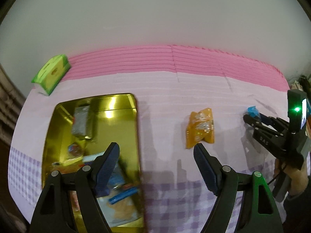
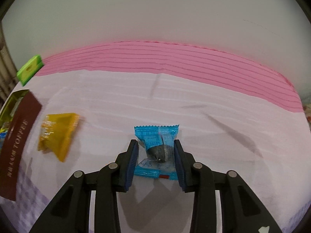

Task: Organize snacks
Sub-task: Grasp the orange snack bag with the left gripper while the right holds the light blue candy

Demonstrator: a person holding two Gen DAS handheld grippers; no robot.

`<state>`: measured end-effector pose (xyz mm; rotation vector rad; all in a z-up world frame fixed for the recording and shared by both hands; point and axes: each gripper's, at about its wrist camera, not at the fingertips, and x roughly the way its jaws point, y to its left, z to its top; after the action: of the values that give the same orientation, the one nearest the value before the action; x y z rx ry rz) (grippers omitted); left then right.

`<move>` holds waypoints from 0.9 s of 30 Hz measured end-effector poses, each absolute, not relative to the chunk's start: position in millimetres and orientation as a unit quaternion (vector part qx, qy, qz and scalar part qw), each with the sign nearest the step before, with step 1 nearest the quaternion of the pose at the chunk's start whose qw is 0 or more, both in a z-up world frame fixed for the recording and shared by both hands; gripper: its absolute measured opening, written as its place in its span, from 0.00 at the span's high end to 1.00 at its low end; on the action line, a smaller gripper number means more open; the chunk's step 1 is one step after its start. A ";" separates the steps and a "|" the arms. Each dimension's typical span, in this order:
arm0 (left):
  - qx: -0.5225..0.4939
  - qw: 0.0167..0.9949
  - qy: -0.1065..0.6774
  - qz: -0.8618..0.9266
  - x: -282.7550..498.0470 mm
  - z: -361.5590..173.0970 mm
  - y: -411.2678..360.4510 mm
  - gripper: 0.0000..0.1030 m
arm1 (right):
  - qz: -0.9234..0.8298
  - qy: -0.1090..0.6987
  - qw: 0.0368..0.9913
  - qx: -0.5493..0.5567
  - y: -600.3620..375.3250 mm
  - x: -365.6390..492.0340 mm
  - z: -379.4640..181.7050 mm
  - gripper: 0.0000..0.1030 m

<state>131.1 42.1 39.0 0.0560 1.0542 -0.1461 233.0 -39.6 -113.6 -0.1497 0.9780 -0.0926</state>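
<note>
While lying on the pink cloth (image 2: 194, 106), snacks are showing crinkly film.
Right gripper (image 2: 156, 151): ribbed pads are pinching the blue candy (image 2: 155, 136), its edges serrated.
Left gripper (image 1: 156, 153): jaws are standing wide, empty.
Orange packet (image 1: 200, 128): lying at twelve o'clock of the left fingers.
Gold tin (image 1: 128, 120): shiny inside showing in the left view; brown lettered lid (image 2: 17, 136) in the right.

One gold tin (image 1: 134, 120), one green box (image 1: 51, 73), two loose snack packets: orange (image 1: 200, 128), blue (image 2: 157, 145).
</note>
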 end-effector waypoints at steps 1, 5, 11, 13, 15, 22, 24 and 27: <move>0.031 0.861 0.503 -0.071 133.0 37.2 37.9 0.24 | -0.051 0.468 0.880 -0.072 -41.7 232.8 -115.5 0.67; 0.043 0.860 0.503 -0.080 135.2 32.9 17.3 0.24 | -0.077 0.461 0.882 -0.064 -58.7 226.4 -114.4 0.67; 0.047 0.857 0.506 -0.091 141.1 24.1 -6.5 0.24 | -0.098 0.452 0.885 -0.049 -75.4 216.3 -114.1 0.67; 0.049 0.857 0.505 -0.091 143.6 21.3 -10.7 0.24 | -0.101 0.449 0.886 -0.046 -77.9 213.7 -114.4 0.67; 0.051 0.855 0.508 -0.090 146.6 18.4 -14.3 0.24 | -0.095 0.444 0.890 -0.041 -79.3 212.0 -115.1 0.67; 0.050 0.858 0.504 -0.088 155.0 12.7 -25.2 0.24 | -0.096 0.440 0.892 -0.033 -78.4 210.0 -121.5 0.67; 0.055 0.861 0.498 -0.088 155.8 10.2 -28.4 0.24 | -0.095 0.440 0.892 -0.032 -83.5 208.1 -120.1 0.67; 0.063 0.860 0.498 -0.087 158.4 4.3 -34.3 0.24 | -0.093 0.440 0.893 -0.030 -84.5 209.1 -121.0 0.67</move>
<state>158.4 -34.3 4.3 0.1323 1.0462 -0.1834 209.1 -84.5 -121.0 -0.0627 0.9124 -0.1939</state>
